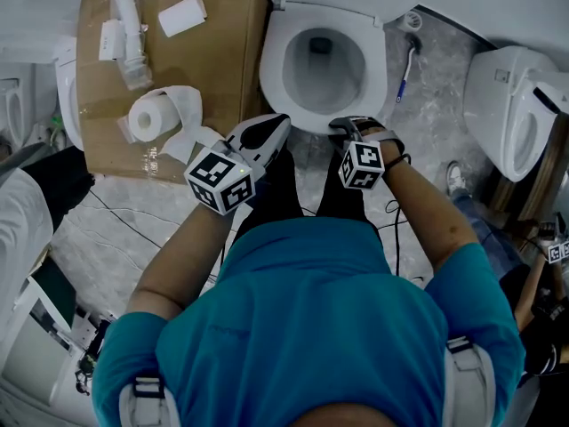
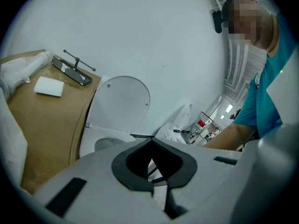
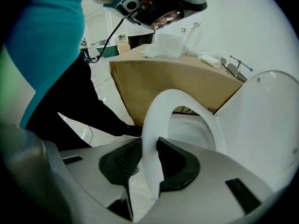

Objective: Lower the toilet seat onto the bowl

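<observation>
Okay, your right gripper (image 3: 149,149) has its fingers apart around the toilet seat (image 3: 184,101) front rim, cradling rather than clamping, probably so it can settle. Past the fingers the seat tilts above the bowl (image 3: 189,126), with the lid (image 3: 266,120) upright behind. Your left gripper (image 2: 152,140) has its fingers together, empty, held clear.

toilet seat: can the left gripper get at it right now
Probably yes: the left gripper sits beside the toilet seat front with nothing between, though the right gripper straddles it.
</observation>
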### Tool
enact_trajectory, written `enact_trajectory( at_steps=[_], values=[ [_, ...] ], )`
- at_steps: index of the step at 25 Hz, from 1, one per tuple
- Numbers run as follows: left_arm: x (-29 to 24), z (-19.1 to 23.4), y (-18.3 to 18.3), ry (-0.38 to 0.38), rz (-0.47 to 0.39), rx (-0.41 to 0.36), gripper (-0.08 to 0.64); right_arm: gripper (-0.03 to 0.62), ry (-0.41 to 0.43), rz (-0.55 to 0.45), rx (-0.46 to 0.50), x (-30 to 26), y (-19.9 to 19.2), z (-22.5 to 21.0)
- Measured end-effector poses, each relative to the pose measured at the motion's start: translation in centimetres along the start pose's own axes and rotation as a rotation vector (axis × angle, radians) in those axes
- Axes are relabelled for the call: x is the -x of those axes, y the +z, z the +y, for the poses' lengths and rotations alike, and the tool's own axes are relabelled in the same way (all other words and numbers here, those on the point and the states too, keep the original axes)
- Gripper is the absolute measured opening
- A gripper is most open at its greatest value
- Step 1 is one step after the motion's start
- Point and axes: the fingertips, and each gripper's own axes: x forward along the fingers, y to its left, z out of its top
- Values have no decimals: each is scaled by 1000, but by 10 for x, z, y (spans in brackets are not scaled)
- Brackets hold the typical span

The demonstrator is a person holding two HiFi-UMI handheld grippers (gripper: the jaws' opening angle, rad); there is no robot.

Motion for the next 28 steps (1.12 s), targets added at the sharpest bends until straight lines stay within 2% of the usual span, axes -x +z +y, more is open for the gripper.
enact_trajectory(
  at_steps=[28],
  values=[
    [-10,14,-26,-25,33,33,2,121,69,80,15,-79,-30,34]
  ],
)
